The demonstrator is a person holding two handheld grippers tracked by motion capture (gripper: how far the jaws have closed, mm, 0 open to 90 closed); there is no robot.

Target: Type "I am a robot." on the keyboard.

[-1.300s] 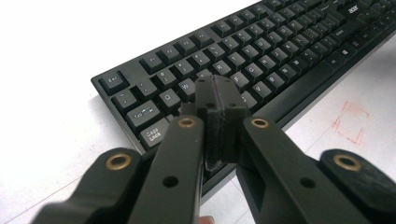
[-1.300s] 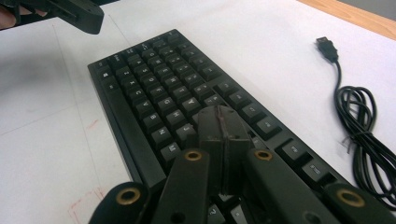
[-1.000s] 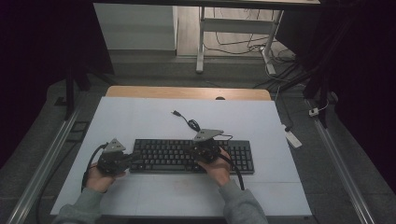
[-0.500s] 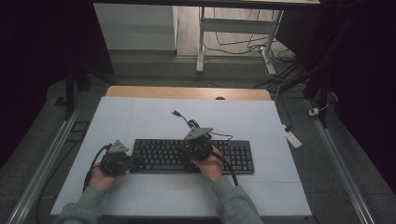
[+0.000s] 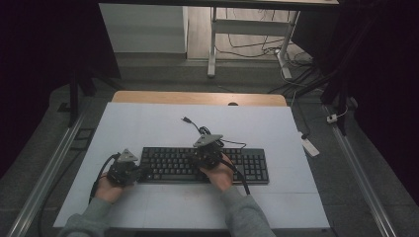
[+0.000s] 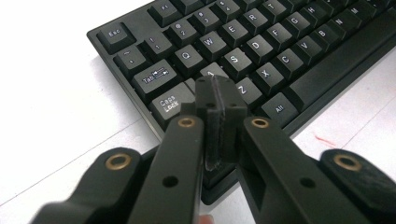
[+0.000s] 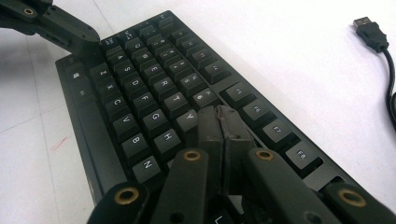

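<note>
A black keyboard [image 5: 202, 165] lies across the white table top [image 5: 148, 128], also seen close up as the keyboard [image 6: 261, 51] and the keyboard [image 7: 154, 102]. My left gripper [image 5: 127, 170] rests at the keyboard's left end; its jaws are shut, and the tips of the left gripper [image 6: 219, 88] hover over the A key beside Caps Lock. My right gripper [image 5: 207, 152] is over the middle of the board, shut with nothing between its jaws, the tips of the right gripper [image 7: 223, 116] near the Y and 7 keys. The left gripper's arm [image 7: 51, 25] shows at the far end.
The keyboard's cable [image 5: 207, 131] runs back to a loose USB plug [image 7: 371, 32] on the table. A white power strip [image 5: 311, 146] lies off the right edge. Metal rails [image 5: 44, 173] flank the table. A wooden strip [image 5: 197, 98] borders the far edge.
My right gripper has slid leftward along the keyboard toward its middle. The left gripper has stayed at the left end.
</note>
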